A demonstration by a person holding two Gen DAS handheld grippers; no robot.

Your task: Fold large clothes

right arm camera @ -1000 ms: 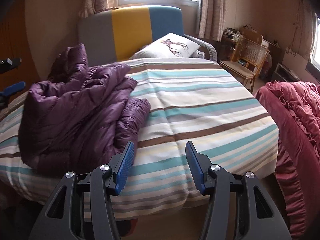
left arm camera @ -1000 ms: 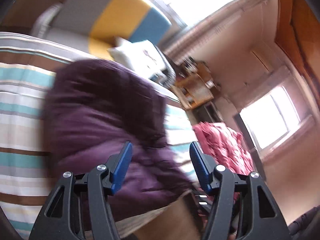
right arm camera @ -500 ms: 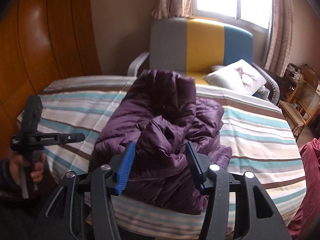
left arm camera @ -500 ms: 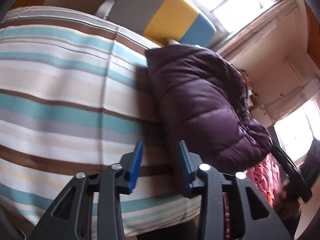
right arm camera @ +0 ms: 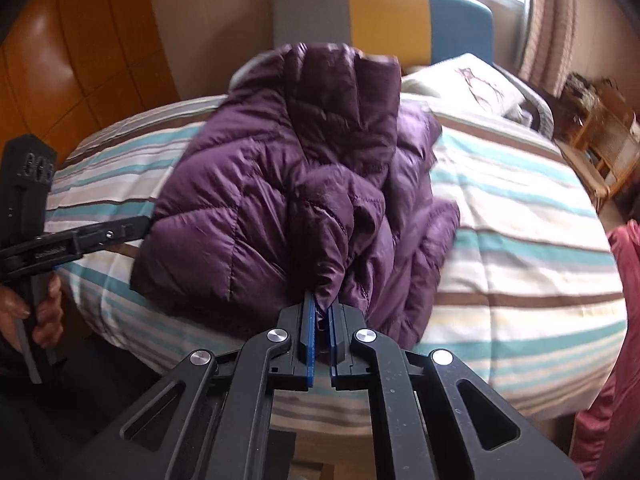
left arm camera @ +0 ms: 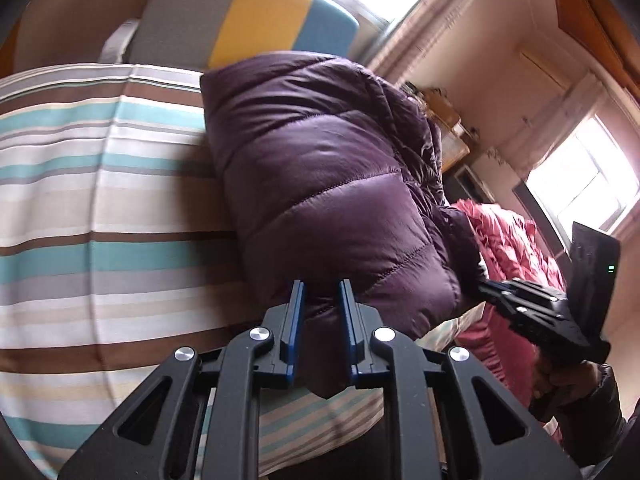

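**Grip on the Down Jacket: Handling Notes**

The purple down jacket [right arm camera: 288, 184] is bunched on the striped duvet [right arm camera: 520, 240], near the bed's edge. A hem fold is clamped in the right gripper [right arm camera: 320, 316]. The left gripper [left arm camera: 322, 300] is closing on another edge. The jacket is judged light, puffy and slippery; seamed edges are preferred.

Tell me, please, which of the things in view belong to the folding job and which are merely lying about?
Part of the job:
- purple puffer jacket, crumpled on the striped bedcover
- right tongs, shut on a fold of the jacket
- left tongs, closing, jacket edge between them

Just lying about:
- white pillow
- pink ruffled quilt
- wicker chair
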